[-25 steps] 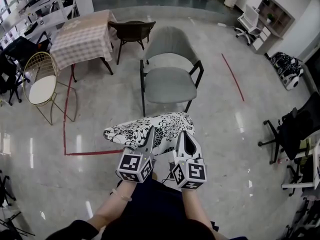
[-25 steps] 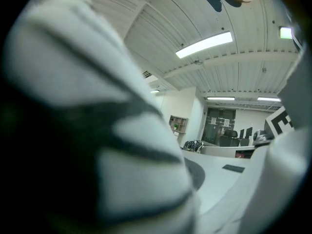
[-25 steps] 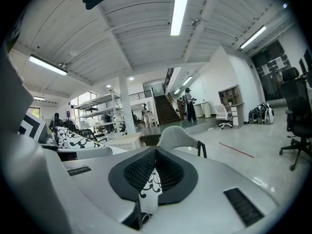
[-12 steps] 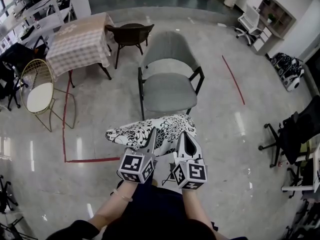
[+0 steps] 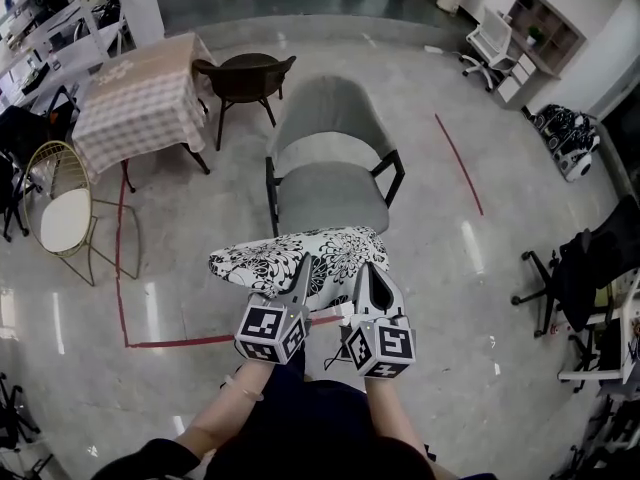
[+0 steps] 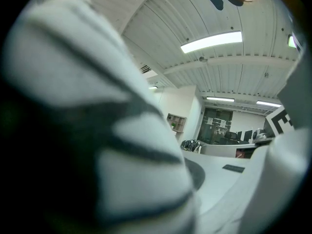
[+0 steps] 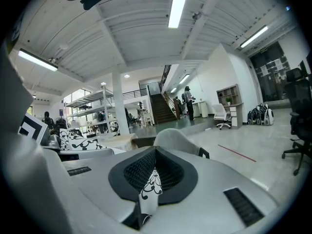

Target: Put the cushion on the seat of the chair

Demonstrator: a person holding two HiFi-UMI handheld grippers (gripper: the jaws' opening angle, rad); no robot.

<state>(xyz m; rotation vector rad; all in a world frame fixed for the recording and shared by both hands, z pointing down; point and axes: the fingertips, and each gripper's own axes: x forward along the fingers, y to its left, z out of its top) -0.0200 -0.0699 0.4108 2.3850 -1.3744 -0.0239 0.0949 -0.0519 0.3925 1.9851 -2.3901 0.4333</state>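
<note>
Drawn nearer the grey chair than a second ago. Holding the cushion aloft just short of its seat, near edge pinched by left gripper, then right gripper. Might slide off the front if released early.

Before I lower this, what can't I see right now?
- Head view: the cushion covers the front edge of the chair seat.
- Left gripper view: the blurred cushion blocks the chair entirely.
- Right gripper view: the body of the right hand-held gripper hides the seat; only the backrest shows.
</note>
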